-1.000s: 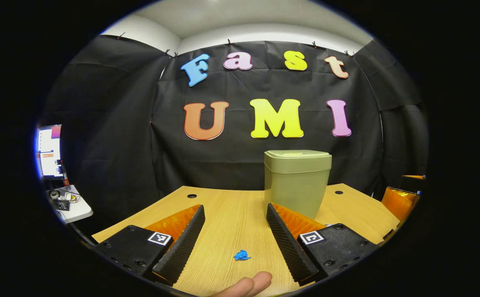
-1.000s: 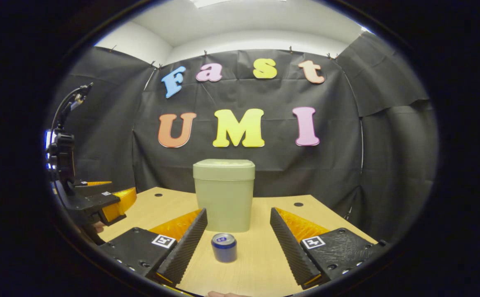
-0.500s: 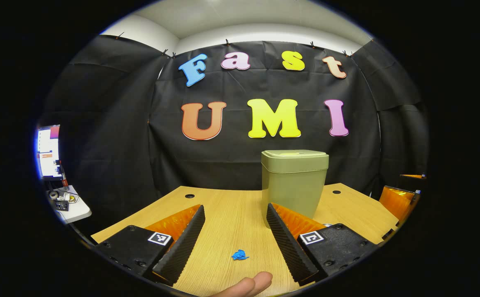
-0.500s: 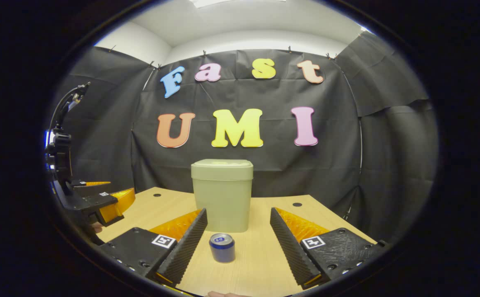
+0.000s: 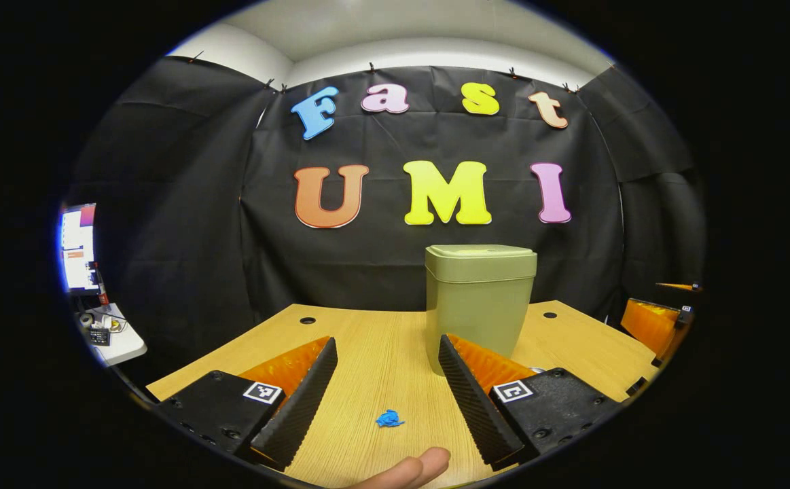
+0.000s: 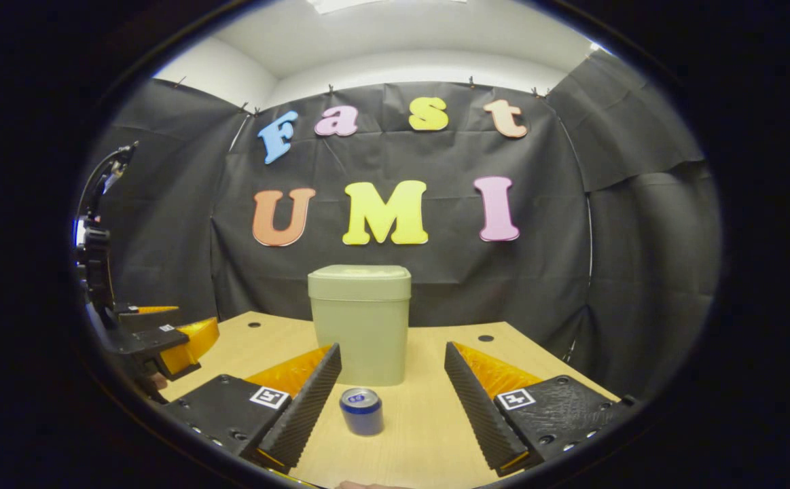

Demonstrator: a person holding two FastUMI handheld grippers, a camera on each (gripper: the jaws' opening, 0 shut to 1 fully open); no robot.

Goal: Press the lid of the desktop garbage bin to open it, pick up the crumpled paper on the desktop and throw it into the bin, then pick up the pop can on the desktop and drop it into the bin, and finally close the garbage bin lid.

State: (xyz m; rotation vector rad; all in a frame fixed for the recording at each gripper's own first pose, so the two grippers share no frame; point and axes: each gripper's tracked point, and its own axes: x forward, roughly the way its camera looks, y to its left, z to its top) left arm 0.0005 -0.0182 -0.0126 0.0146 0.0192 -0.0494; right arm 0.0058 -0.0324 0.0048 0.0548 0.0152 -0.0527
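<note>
We read this as the very start, step one not yet done: the garbage bin (image 5: 479, 305) stands upright at the far middle of the desk (image 5: 367, 353) with its lid (image 5: 481, 261) down flat, so the next move calls for one gripper to go forward and up over the lid and press down on it. The left gripper (image 5: 386, 394) is spread wide, holding nothing, touching nothing; the crumpled paper (image 5: 388, 419), a small blue wad, lies on the desk between its fingers, near us. A fingertip (image 5: 414, 468) of the person shows at the bottom edge. The right gripper (image 6: 390, 397) is also wide apart and empty; the pop can (image 6: 361, 411) stands upright between its fingers, apart from both, just in front of the bin. In the right gripper view the other gripper sits off at the left edge, blurred, probably hovering above the desk.
</note>
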